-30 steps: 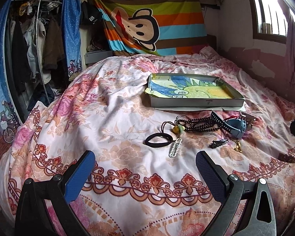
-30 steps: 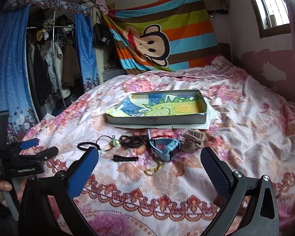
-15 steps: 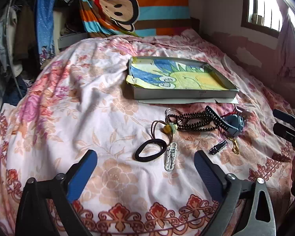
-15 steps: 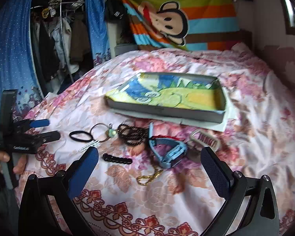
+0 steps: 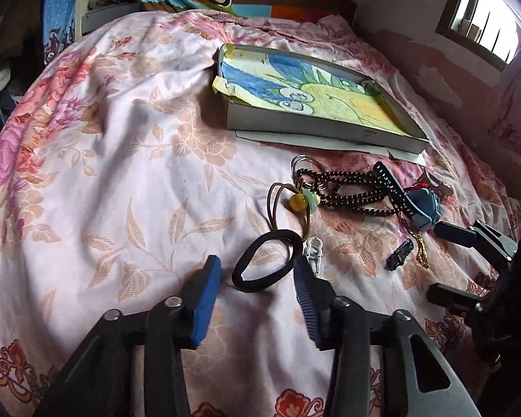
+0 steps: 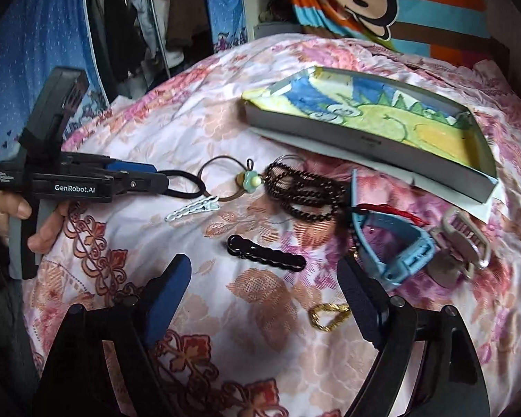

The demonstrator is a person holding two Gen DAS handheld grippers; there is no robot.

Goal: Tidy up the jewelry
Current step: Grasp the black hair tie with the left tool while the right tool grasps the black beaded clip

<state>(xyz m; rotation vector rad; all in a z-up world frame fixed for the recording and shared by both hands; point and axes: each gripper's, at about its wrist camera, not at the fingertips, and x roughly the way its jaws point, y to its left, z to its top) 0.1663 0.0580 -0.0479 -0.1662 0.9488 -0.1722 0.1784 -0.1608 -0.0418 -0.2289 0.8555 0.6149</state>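
The left gripper (image 5: 257, 278) is hovering low over the floral bedspread (image 5: 121, 173) with its blue-padded fingers (image 5: 205, 295) standing apart, and the black hair tie (image 5: 265, 260) is lying flat on the bed between the two fingertips, its near edge just inside the gap and touching neither pad as far as can be told; in the right wrist view the same gripper (image 6: 149, 179) is reaching in from the left, held by a bare hand (image 6: 27, 222), with the black loop (image 6: 185, 186) sitting at its tips; a white hair clip (image 5: 313, 252) is lying just beside the right-hand finger, and a brown cord hair tie with a yellow and green charm (image 5: 302, 201) is lying just beyond the black loop; the right gripper (image 6: 264, 285) is hanging with its fingers (image 6: 166, 295) spread wide, framing a black scalloped hair clip (image 6: 265, 253) that is resting on the bed just beyond the tips, while a gold chain (image 6: 328, 316) is lying close to the inner side of its right finger; dark beaded strands (image 6: 302, 191), a blue watch (image 6: 396, 246) and a pale claw clip (image 6: 465, 243) are lying near one another farther off; the shallow box lined with a crayon drawing (image 6: 364, 139) is sitting beyond them all.
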